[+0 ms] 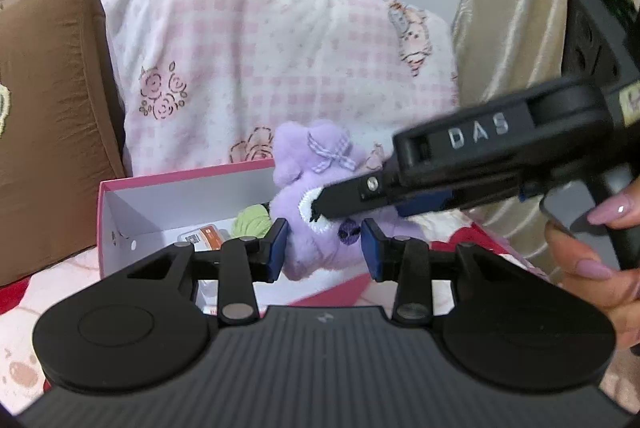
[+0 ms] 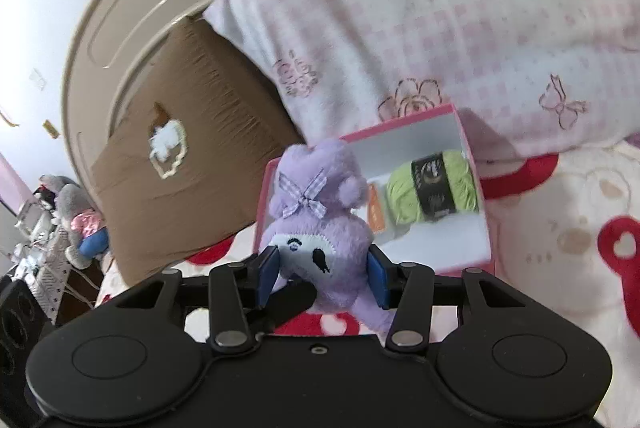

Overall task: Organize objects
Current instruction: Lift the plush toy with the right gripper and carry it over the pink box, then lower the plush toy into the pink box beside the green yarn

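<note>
The right gripper [image 2: 323,278] grips the purple plush toy [image 2: 316,212] just before the pink box [image 2: 478,164]; the left gripper [image 1: 323,248] is spread around the toy, not squeezing. Beyond, green yarn [image 2: 434,186] and an orange packet [image 2: 376,212] already lie in the box, so the toy seemingly remains to go in.

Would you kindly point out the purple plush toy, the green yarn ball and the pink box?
purple plush toy [image 2: 316,196], right wrist view, on its gingham bow.
green yarn ball [image 2: 404,196], right wrist view, on the green yarn left of its black label.
pink box [image 1: 105,212], left wrist view, on its left outer wall.
</note>
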